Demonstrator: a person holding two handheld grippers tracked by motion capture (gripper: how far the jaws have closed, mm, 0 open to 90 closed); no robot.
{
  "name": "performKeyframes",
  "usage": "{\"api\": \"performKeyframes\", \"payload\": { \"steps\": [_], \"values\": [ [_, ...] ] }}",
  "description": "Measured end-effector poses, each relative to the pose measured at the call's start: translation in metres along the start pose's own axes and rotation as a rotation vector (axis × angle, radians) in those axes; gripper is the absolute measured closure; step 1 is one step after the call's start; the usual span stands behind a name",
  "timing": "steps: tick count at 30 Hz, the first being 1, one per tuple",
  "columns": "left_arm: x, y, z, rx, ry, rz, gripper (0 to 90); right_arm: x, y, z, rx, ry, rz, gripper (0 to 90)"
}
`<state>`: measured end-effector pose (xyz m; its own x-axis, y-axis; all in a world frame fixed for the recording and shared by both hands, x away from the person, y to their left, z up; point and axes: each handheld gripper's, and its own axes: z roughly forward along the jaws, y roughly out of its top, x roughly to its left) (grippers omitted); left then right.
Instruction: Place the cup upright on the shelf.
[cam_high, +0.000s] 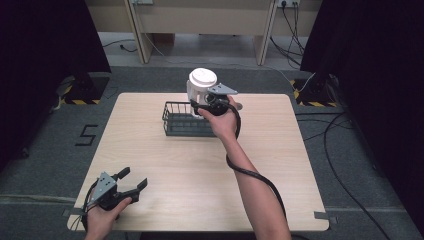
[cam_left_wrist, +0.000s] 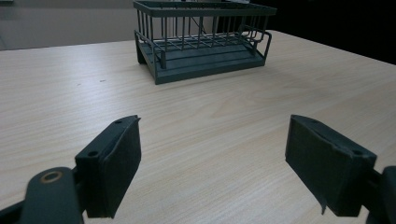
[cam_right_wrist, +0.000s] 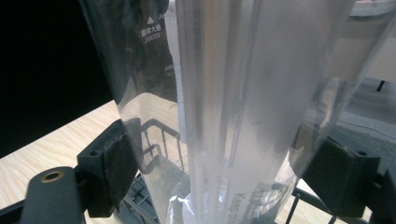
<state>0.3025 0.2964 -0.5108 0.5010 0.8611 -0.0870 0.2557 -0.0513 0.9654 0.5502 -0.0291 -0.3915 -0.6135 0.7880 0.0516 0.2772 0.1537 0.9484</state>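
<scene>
High view: my right gripper (cam_high: 200, 106) holds a clear plastic jug (cam_high: 199, 89) with a white lid (cam_high: 202, 78), upright, above the far end of the dark wire basket (cam_high: 176, 120) that stands on the far middle of the bench (cam_high: 270, 165). Right gripper view: my fingers (cam_right_wrist: 109, 165) are clenched on the jug's transparent wall (cam_right_wrist: 243, 93), one pad on each side; basket bars show through the plastic below. My left gripper (cam_high: 131, 183) rests low at the near left corner of the bench, well apart from the basket. Left gripper view: its fingers (cam_left_wrist: 112, 165) are released, spread wide over bare wood, with the basket (cam_left_wrist: 201, 42) ahead.
</scene>
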Motion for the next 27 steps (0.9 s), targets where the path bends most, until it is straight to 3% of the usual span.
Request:
{"api": "performKeyframes", "payload": {
  "steps": [27],
  "values": [
    [0.0, 0.0, 0.0, 0.0, -0.002, 0.003, 17.8, 0.002, -0.006, 0.02, 0.024, -0.011, -0.001, 18.7]
  ]
}}
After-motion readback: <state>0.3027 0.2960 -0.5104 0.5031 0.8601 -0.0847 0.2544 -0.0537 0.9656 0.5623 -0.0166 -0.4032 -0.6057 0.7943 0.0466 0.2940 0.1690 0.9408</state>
